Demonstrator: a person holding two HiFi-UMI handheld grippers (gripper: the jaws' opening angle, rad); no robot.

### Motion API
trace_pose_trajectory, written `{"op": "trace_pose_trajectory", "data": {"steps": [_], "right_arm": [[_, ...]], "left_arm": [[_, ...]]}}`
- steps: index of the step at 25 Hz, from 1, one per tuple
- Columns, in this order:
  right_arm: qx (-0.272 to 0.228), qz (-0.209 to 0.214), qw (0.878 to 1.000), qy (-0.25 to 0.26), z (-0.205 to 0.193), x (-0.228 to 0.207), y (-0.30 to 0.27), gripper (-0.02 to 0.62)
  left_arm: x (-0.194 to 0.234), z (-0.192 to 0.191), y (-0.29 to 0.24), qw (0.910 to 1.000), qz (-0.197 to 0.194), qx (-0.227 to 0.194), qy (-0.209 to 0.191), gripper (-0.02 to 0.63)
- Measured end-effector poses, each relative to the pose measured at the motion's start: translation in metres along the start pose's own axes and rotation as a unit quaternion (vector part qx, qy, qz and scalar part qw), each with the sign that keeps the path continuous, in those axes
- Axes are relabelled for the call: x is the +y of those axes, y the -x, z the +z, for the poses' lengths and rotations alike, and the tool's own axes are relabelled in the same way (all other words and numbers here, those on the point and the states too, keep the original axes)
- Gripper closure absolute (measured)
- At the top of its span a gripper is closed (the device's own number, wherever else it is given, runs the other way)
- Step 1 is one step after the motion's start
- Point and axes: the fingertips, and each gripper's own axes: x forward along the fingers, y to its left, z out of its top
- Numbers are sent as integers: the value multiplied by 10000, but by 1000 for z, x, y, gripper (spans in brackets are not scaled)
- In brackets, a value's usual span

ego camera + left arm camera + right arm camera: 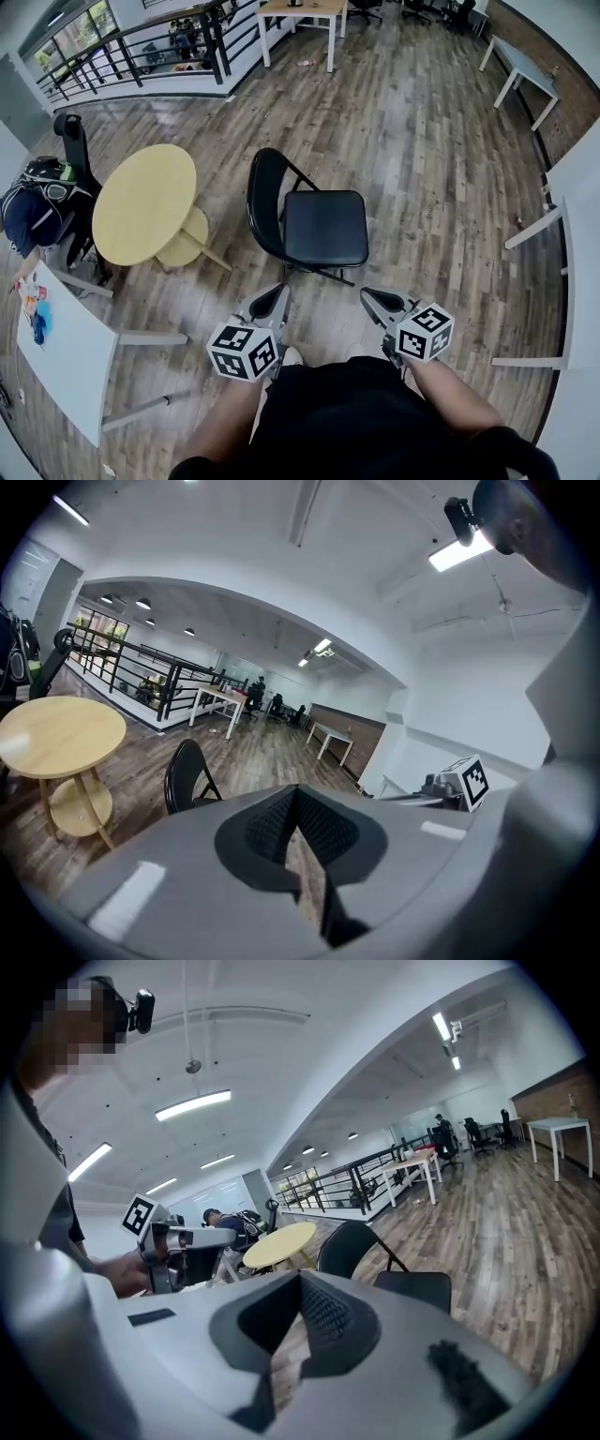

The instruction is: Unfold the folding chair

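— Near the middle of the head view: folding chair (319, 225), standing on the wood floor (422, 141). Seat down flat, back up, legs spread out.

— All done, then?

— Looks that way. Already unfolded, with nothing left to pull apart, going by these pictures.

— And the two grippers?

— Down at the bottom of the frame, just below the chair, not touching it. Left gripper (270, 302) under the lower left corner of the seat, fingers pressed together, nothing between them. Right gripper (380, 302) under the lower right corner, fingers together too, also holding nothing.

— Same thing in the gripper views?

— Yes. Chair a little way off in both, out past the closed-up fingers. No part of it pinched.

— Anything close to the chair?

— Round yellow table (141, 202) on the left side of the frame, near the chair but apart from it.

— Anything left to do?

— Not much, most likely. Maybe a push on the seat to check for wobble. Hard to tell from above whether clicked all the way down.
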Motion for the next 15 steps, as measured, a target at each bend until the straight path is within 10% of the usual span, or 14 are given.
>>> {"op": "trace_pose_trajectory", "data": {"steps": [15], "right_arm": [[-5,-19,9988,-482,-11,-19,16,591]], "left_arm": [[-28,-13,-24,9996,-50,229,-186,598]]}}
